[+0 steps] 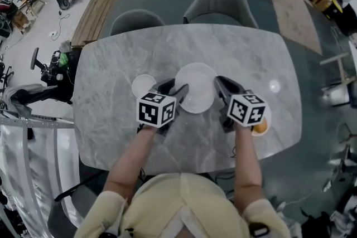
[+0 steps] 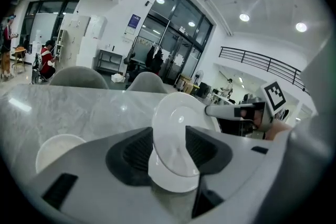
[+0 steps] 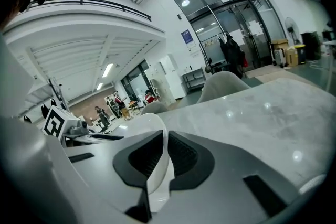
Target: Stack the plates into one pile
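The big plate (image 1: 195, 95) is clamped at opposite rims by the left gripper (image 1: 181, 90) and right gripper (image 1: 218, 82) over the mid-table (image 1: 111, 92), likely so it is kept level for stacking with the small plate (image 1: 143, 85).

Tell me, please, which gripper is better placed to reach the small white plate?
Probably left: the small round white plate lies beside the left gripper; the right gripper sits across the large round white plate.

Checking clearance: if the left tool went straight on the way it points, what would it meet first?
The left tool is shut on the large plate; past it, probably the marble table, though depth is unclear.
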